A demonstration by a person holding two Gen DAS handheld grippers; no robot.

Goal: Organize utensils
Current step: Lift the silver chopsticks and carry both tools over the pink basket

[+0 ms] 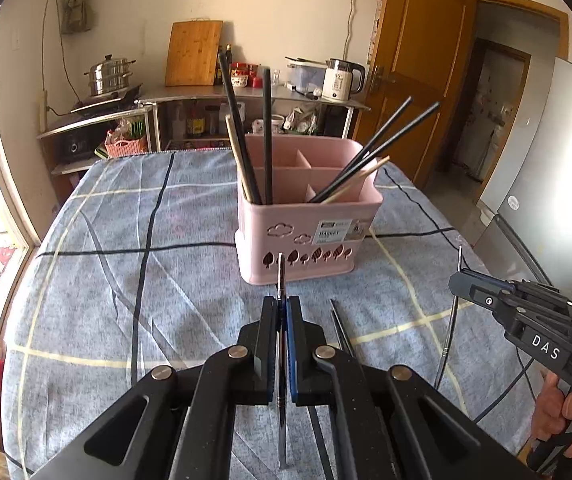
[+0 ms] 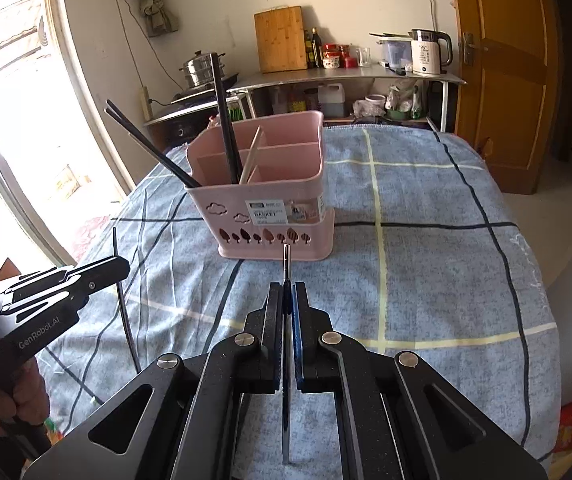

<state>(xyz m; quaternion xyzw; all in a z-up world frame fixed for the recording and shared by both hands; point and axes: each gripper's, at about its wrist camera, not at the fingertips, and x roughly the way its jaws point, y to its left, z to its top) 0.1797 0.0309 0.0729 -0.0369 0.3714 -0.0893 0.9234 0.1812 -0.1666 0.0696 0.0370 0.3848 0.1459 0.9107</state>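
My left gripper [image 1: 281, 320] is clamped on a thin metal chopstick [image 1: 281, 280]; it stands up between the pads, its tip poking out ahead toward the basket. My right gripper [image 2: 287, 300] is clamped the same way on a second metal chopstick [image 2: 286, 260], tip up and forward. In the left view the right gripper [image 1: 460, 284] sits off to the right with its chopstick [image 1: 452, 320] crossing it upright.

The pink basket [image 1: 306, 232] is straight ahead of the left tongs on the checked blue cloth [image 1: 125, 280], and slightly left of ahead for the right tongs. It holds black chopsticks [image 1: 265, 132] and pale wooden ones [image 1: 360, 179] leaning in its front compartments.

One dark chopstick [image 1: 341, 330] lies on the cloth just right of my left fingers; possibly a pair, I can't tell.

Behind the basket: a steel shelf [image 1: 253, 94] with a white kettle [image 1: 340, 78].
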